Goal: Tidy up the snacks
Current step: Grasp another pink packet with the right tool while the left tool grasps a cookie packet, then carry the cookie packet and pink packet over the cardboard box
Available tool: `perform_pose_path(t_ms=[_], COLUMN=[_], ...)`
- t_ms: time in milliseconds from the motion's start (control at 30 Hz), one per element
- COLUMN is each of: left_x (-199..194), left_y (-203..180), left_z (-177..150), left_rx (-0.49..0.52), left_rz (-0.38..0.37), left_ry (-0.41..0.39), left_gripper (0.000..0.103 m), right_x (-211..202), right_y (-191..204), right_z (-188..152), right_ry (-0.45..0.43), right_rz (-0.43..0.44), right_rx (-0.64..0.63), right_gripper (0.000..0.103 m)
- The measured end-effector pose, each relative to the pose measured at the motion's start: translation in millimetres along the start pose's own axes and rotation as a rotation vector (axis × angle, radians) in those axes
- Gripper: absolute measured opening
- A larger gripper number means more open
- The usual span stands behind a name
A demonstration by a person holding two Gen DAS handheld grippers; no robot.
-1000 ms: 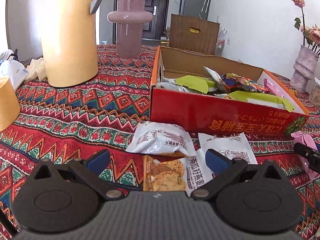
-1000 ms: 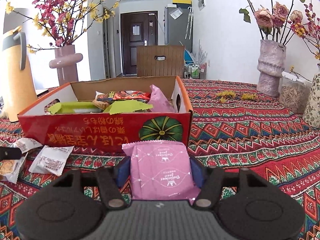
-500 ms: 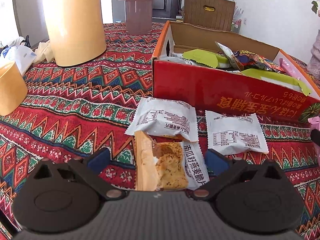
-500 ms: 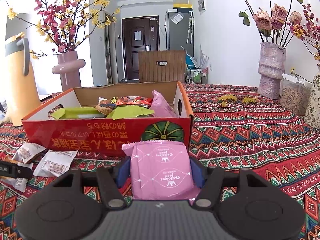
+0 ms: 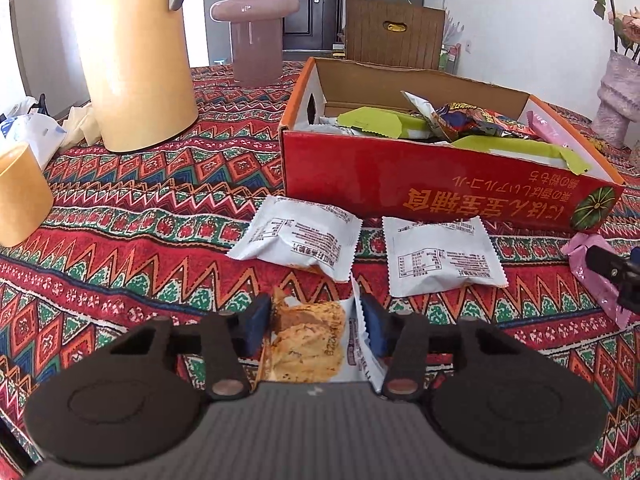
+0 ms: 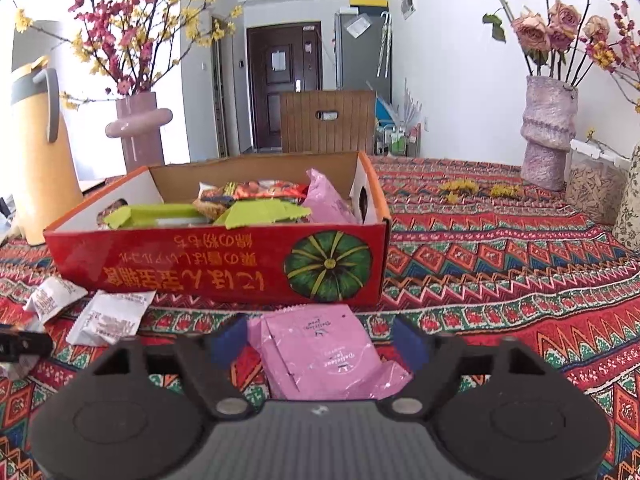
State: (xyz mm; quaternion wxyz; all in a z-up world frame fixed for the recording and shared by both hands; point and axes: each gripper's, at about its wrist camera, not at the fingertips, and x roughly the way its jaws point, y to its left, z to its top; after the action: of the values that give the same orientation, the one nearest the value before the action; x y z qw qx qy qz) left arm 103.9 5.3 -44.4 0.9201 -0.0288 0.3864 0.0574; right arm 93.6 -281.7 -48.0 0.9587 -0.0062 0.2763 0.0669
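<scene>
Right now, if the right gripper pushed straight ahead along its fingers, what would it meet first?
Beyond the pink snack packet lying loose between its fingers, the right gripper would probably meet the red cardboard snack box, near its green pumpkin picture; depth is uncertain.

Each gripper, left [image 5: 316, 322] and right [image 6: 320, 338], has a ribbed grey base flanked by two matte black round housings. Black linkage arms pivot on bare metal pins. The fingertips [image 5: 256, 322] carry blue pads.

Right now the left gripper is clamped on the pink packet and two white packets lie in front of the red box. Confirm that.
Wrong packet. The left wrist view shows the left gripper closed on an orange biscuit packet. Two white packets do lie before the red box.
</scene>
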Motion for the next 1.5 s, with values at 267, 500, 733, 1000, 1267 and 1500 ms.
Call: perform_pose_path(t_ms=[267, 500, 733, 1000, 1267, 1500], left_x=[-15.8, -36.8, -51.7, -54.2, -35.9, -2.9], left_y=[7.1, 10.1, 2.5, -18.5, -38.2, -48.3], left_z=[-1.5, 3.6, 21.4, 55.0, 91.9, 110.2], left_rx=[0.000, 0.006, 0.021, 0.055, 0.061, 0.054], left_rz=[-0.042, -0.076, -0.109, -0.139, -0.148, -0.134], left_ry=[-0.050, -0.116, -0.188, -0.265, -0.318, -0.322], left_gripper=[0.048, 0.048, 0.048, 0.048, 0.048, 0.048], right_x=[18.1, -6.9, -34.3, -42.1, -9.6, 31.1], right_y=[-1.7, 3.6, 4.1, 12.4, 22.3, 27.0], right_z=[1.3, -3.8, 9.3, 42.2, 81.7, 99.7], right_ry=[0.118, 0.035, -0.052, -0.163, -0.198, -0.192], right_rz=[0.016, 0.015, 0.028, 0.050, 0.058, 0.048], right_rx=[0.002, -0.030, -0.023, -0.034, -0.037, -0.015], right_gripper=[0.061, 0.061, 0.061, 0.061, 0.061, 0.061])
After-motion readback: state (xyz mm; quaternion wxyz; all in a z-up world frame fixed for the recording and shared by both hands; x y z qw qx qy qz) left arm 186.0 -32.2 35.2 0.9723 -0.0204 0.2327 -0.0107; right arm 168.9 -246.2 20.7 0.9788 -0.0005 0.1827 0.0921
